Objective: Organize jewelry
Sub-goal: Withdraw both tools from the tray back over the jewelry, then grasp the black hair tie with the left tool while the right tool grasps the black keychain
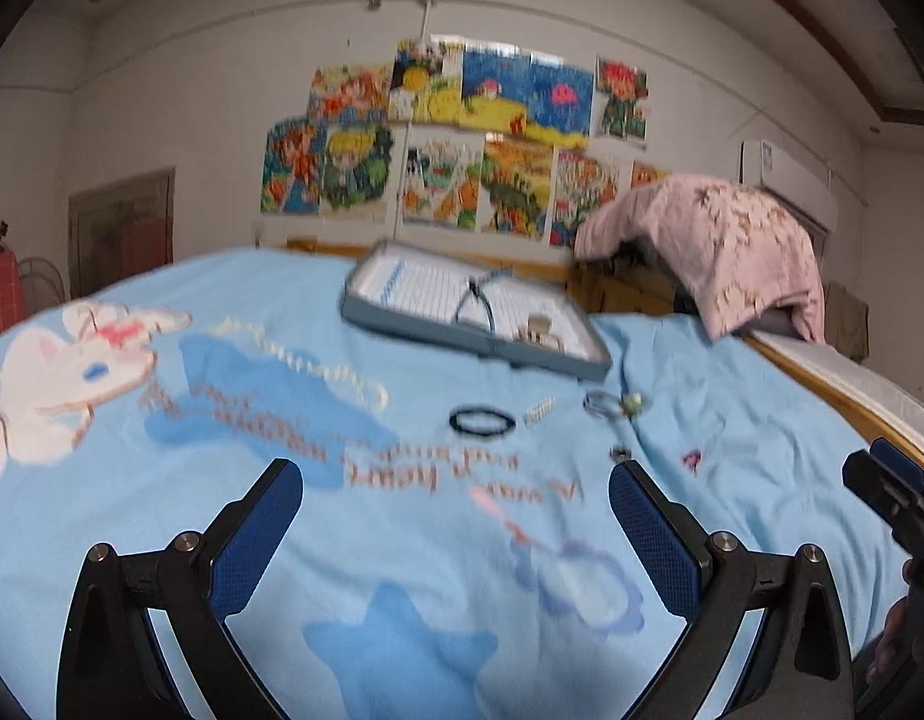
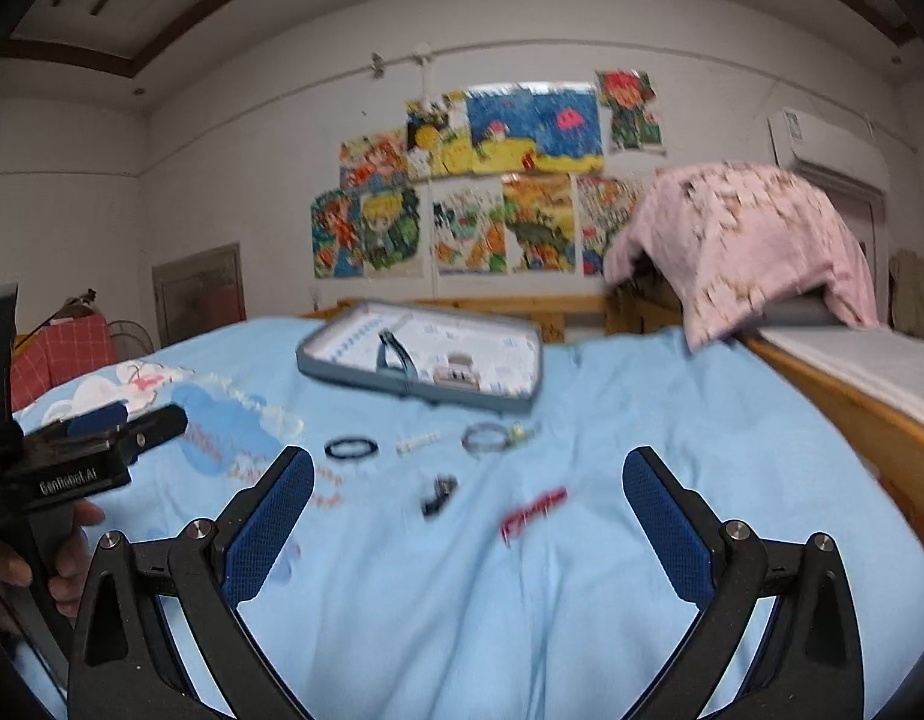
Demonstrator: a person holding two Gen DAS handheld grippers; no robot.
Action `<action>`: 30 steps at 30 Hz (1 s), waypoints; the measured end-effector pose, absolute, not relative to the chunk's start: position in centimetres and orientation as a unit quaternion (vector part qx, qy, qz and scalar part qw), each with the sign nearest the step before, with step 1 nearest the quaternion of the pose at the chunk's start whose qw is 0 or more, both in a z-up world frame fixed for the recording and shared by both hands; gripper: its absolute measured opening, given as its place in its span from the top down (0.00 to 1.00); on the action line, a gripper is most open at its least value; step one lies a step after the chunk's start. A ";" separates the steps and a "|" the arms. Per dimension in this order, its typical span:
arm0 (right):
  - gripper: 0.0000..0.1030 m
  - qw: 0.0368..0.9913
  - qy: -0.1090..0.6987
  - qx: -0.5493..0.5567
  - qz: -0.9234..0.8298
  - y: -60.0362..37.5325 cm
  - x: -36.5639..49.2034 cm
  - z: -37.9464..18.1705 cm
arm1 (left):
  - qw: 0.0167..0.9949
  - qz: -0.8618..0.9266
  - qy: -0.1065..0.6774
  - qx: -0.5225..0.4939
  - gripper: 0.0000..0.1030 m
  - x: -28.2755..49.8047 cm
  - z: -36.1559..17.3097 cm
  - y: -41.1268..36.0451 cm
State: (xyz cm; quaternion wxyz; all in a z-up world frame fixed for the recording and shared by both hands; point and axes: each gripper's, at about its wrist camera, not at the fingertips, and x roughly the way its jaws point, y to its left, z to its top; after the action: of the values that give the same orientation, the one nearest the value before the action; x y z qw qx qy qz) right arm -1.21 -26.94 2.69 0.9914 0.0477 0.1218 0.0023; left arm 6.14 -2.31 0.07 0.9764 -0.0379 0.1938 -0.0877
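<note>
Bed [image 1: 732, 420] under light-blue cartoon sheet. Open grey jewelry case [image 2: 426, 360] far side; black ring [image 2: 351, 448], silver bangle [image 2: 486, 438], red clip [image 2: 531, 516] loose nearby. Both grippers, left [image 1: 456, 528] and right [image 2: 468, 528], jaws wide apart, empty. Children's drawings [image 2: 474, 192] on wall.

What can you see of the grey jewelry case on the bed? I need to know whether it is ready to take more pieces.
The jewelry case is a flat rectangular tray with a grey-blue rim and a pale, patterned lining. It lies open on the light blue bedspread, towards the headboard. A dark looped piece and a small pale boxy item already lie in it; blur hides finer detail. Most of the lining shows bare. Neither claw touches it.
</note>
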 end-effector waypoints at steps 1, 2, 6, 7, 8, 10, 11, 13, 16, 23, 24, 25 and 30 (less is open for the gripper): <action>0.02 0.990 0.131 0.055 0.000 -27.3 -1.2 2.4 | 0.976 -0.088 0.198 -0.035 0.00 6.2 -0.1 -2.4; 0.02 0.988 0.140 0.064 -0.002 -27.6 -1.3 2.1 | 0.975 -0.087 0.200 -0.032 0.00 6.2 -0.3 -2.6; 0.02 0.981 0.169 0.094 -0.002 -28.9 -0.8 1.3 | 0.971 -0.088 0.218 -0.028 0.00 6.8 -0.6 -2.9; 0.02 0.980 0.174 0.095 -0.005 -29.0 -0.5 1.0 | 0.970 -0.089 0.224 -0.027 0.00 7.1 -0.7 -3.0; 0.02 0.979 0.179 0.095 -0.005 -29.1 -0.4 0.8 | 0.969 -0.089 0.227 -0.027 0.00 7.2 -0.9 -3.0; 0.02 0.977 0.192 0.097 0.000 -29.3 0.2 0.4 | 0.966 -0.087 0.241 -0.025 0.00 8.0 -1.0 -3.1; 0.02 0.975 0.199 0.097 0.007 -29.3 0.5 0.4 | 0.964 -0.084 0.250 -0.027 0.00 8.4 -1.1 -3.1; 0.02 0.971 0.212 0.105 0.017 -29.5 1.2 0.3 | 0.961 -0.084 0.260 -0.033 0.00 9.0 -1.1 -2.8; 0.02 0.969 0.214 0.115 0.037 -29.6 2.1 0.4 | 0.959 -0.078 0.271 -0.038 0.00 10.4 -1.0 -2.2; 0.11 0.957 0.253 0.094 0.107 -28.4 7.3 0.6 | 0.955 -0.076 0.285 -0.044 0.00 15.4 -0.9 -0.9; 0.15 0.956 0.255 0.090 0.113 -28.2 7.8 0.6 | 0.954 -0.077 0.287 -0.045 0.02 16.1 -1.1 -0.8; 0.18 0.955 0.257 0.086 0.121 -27.8 8.4 0.5 | 0.953 -0.079 0.288 -0.045 0.06 16.7 -1.2 -0.8; 0.32 0.946 0.286 0.069 0.135 -26.4 11.8 -1.1 | 0.948 -0.112 0.299 -0.017 0.14 19.7 -2.0 -2.5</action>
State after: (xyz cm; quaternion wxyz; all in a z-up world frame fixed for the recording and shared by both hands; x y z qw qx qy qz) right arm 11.81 -26.44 -1.07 0.9461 0.0694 0.2862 0.1346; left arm 19.73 -2.51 -2.02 0.9475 -0.0172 0.2989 -0.1123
